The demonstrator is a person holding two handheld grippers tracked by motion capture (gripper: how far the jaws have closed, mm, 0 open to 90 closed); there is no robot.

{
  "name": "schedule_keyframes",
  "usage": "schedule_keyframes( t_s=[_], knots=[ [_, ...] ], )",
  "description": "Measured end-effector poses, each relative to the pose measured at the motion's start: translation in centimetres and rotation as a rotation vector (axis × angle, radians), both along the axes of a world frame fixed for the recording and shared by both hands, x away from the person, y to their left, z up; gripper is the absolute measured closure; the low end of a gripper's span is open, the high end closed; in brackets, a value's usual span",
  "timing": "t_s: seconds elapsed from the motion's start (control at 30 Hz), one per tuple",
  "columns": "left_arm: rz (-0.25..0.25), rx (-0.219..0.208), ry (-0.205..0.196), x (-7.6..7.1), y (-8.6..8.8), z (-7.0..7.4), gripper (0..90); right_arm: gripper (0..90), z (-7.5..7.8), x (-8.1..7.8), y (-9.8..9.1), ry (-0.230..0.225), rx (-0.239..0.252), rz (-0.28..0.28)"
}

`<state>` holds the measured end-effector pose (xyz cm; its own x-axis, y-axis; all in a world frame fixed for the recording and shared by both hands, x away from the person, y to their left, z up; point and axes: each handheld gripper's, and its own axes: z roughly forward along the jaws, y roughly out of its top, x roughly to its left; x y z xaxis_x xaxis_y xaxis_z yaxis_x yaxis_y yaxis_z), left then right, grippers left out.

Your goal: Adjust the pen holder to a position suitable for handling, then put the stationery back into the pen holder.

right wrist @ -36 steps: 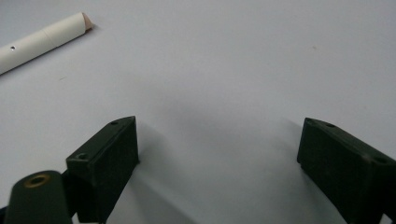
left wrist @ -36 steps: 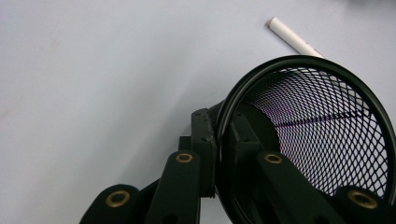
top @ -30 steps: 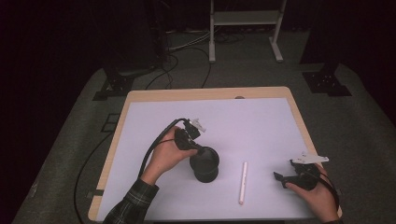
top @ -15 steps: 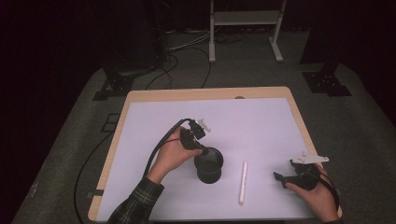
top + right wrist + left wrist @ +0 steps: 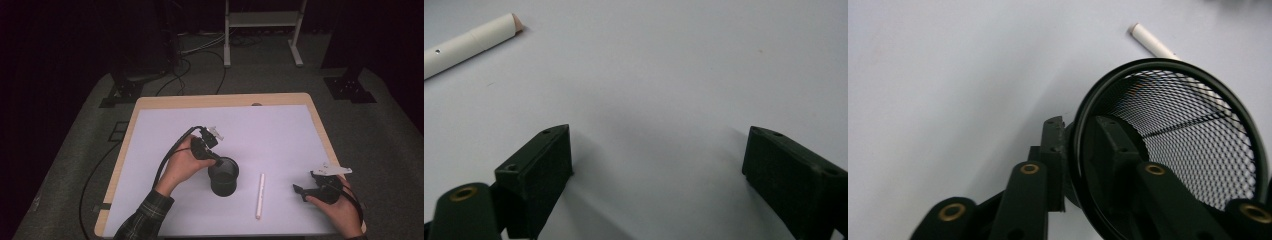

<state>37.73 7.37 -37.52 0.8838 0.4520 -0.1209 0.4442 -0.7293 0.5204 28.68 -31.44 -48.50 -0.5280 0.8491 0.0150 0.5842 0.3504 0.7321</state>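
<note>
A black mesh cup (image 5: 223,176) stands upright near the middle of the white table top (image 5: 280,125). My left gripper (image 5: 214,159) is shut on the cup's near-left rim. In the left gripper view one jaw sits inside the cup (image 5: 1193,135) and the other outside, with the left gripper (image 5: 1075,150) pinching the wall. A white pen (image 5: 260,196) lies right of the cup and shows beyond the cup's rim as the pen (image 5: 1152,42). My right gripper (image 5: 306,190) rests low at the right front, open and apart from the pen. The right gripper (image 5: 658,155) holds nothing, and the pen tip (image 5: 471,41) lies at upper left.
The table's wooden edge (image 5: 220,101) frames the white sheet. A black cable (image 5: 167,160) loops from the left gripper over the hand. Behind the table, floor cables (image 5: 200,55) and a white metal stand (image 5: 262,25) sit in the dark.
The left hand and the cup it grips have shifted slightly to the right, and the cup's open mouth now faces up. The right gripper and the pen have stayed put.
</note>
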Motion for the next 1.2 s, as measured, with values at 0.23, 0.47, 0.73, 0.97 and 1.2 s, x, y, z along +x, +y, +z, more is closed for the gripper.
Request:
schedule_keyframes(
  t_s=[0.23, 0.47, 0.73, 0.97, 1.2],
  knots=[
    [0.002, -0.028, -0.026, -0.7, 1.1, 1.0, 56.3, 11.3, 0.0, 0.0, 0.0, 0.0, 0.0, 0.0],
    [0.027, -0.062, -0.052, -1.2, 2.8, 1.9, 47.0, 11.3, 0.0, 0.0, 0.0, 0.001, 0.001, -0.001],
    [0.069, -0.094, -0.085, -2.0, 5.2, 2.8, 43.2, 11.3, 0.0, 0.0, 0.0, -0.001, 0.0, 0.0],
    [0.108, -0.099, -0.107, -2.7, 7.4, 3.3, 40.7, 11.3, 0.0, 0.0, 0.0, 0.0, 0.0, 0.0],
    [0.146, -0.101, -0.122, -3.3, 9.5, 2.8, 38.5, 11.3, 0.0, 0.0, 0.0, 0.0, -0.001, 0.0]
  ],
)
